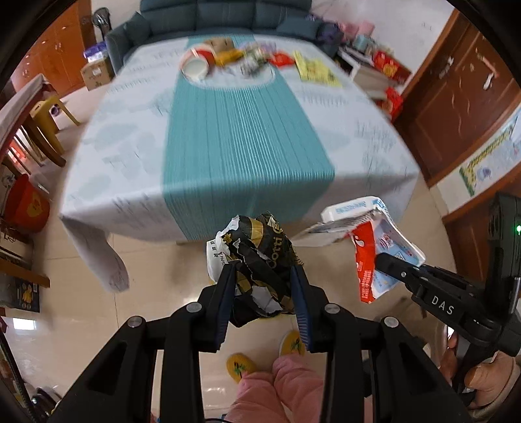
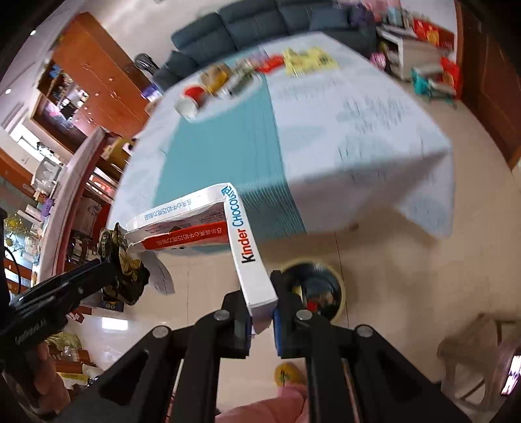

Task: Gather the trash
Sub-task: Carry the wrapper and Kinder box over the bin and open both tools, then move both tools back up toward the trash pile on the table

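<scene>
My left gripper (image 1: pixel 264 273) is shut on a crumpled black-and-gold paper bag (image 1: pixel 260 253), held above the floor in front of the table. My right gripper (image 2: pixel 262 297) is shut on a flattened white-and-red Kinder Chocolate box (image 2: pixel 208 224), also held off the table. The box shows at the right of the left wrist view (image 1: pixel 368 247), and the black bag at the left of the right wrist view (image 2: pixel 125 263). More trash lies at the table's far end: a tipped red-and-white paper cup (image 1: pixel 198 63), wrappers (image 1: pixel 254 60) and a yellow packet (image 1: pixel 314 68).
The table (image 1: pixel 130 146) has a pale cloth with a teal centre strip. A round bin (image 2: pixel 314 288) stands on the tiled floor below my right gripper. A sofa (image 1: pixel 224 14), wooden cabinets, a yellow stool (image 1: pixel 52 112) and a plastic chair (image 2: pixel 472 351) surround it.
</scene>
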Motion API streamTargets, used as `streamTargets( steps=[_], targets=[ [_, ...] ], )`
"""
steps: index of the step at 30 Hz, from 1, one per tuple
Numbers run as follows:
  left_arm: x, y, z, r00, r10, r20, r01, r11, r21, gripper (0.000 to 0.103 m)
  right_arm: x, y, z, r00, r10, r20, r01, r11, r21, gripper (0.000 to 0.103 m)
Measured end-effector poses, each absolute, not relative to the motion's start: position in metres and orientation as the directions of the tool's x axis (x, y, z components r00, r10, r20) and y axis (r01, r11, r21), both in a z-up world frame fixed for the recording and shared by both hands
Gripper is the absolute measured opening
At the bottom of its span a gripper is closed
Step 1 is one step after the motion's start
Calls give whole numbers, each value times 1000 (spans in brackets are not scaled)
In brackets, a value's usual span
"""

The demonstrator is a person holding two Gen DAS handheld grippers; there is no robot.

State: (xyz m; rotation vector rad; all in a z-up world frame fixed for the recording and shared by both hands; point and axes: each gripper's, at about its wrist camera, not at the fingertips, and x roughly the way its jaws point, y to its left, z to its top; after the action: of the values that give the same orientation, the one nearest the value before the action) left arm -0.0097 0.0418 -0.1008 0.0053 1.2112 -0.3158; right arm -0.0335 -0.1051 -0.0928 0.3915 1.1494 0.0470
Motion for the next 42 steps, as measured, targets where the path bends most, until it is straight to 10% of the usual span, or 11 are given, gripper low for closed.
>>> streamTargets(
  steps=[22, 24, 27, 42],
  targets=[
    [35, -17, -387, 168, -127, -978, 154, 983, -102, 38, 2, -139, -397, 195, 290, -937, 349, 872, 343, 11],
    [38, -17, -394, 158, -105, -982, 165, 983, -79, 42, 6, -138, -412, 174, 309, -935, 356, 865, 353, 19],
    [42, -16, -398, 166, -94, -982, 169, 983, -66, 58, 10, -134, -421, 158, 296, -942, 348, 876, 333, 60],
    [47, 13, -354, 215, -72, -974, 66, 996, -59, 68, 12, -138, -382, 175, 259, -950, 252, 921, 298, 62]
  ],
)
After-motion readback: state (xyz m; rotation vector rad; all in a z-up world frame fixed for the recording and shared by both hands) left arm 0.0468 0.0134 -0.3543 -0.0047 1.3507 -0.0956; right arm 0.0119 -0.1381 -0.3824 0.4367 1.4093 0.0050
